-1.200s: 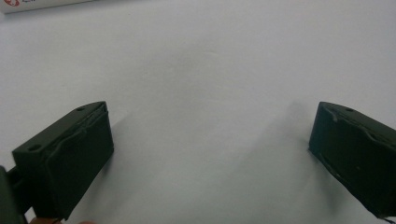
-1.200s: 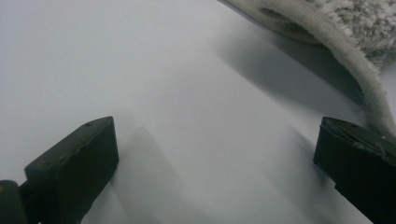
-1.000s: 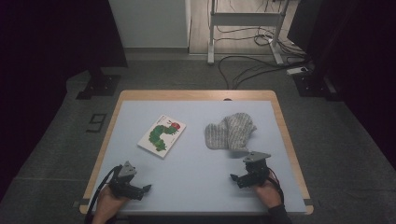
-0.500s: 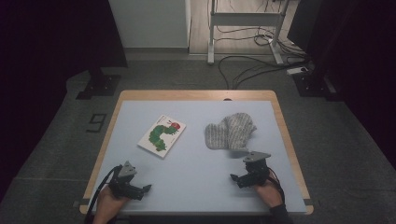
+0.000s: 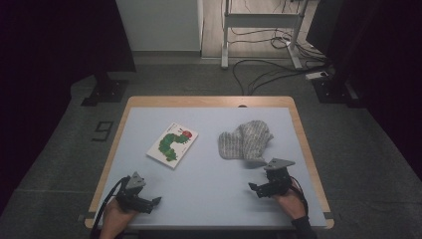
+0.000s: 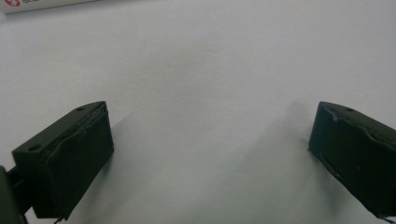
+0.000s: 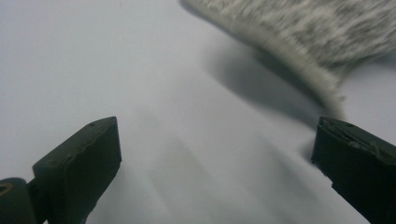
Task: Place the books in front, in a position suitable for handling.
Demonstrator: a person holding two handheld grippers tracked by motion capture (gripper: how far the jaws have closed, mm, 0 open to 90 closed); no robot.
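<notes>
A pale blue bench (image 5: pixel 209 189) stood in a dim room with cables on the floor behind. A grey knitted mitten (image 5: pixel 245 140) lay right of centre, just ahead of the right gripper (image 5: pixel 255 189); a picture book (image 5: pixel 172 144) lay farther left. The mitten looked soft, light and floppy, best pinched at its near cuff. Both the right and the left gripper (image 5: pixel 154 201) had jaws spread wide, holding nothing.

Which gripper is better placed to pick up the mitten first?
Right, probably. The right gripper sits just below the mitten, whose cuff edge lies close ahead of its open jaws in the right gripper view. The left gripper is across the table, nearer the book.
</notes>
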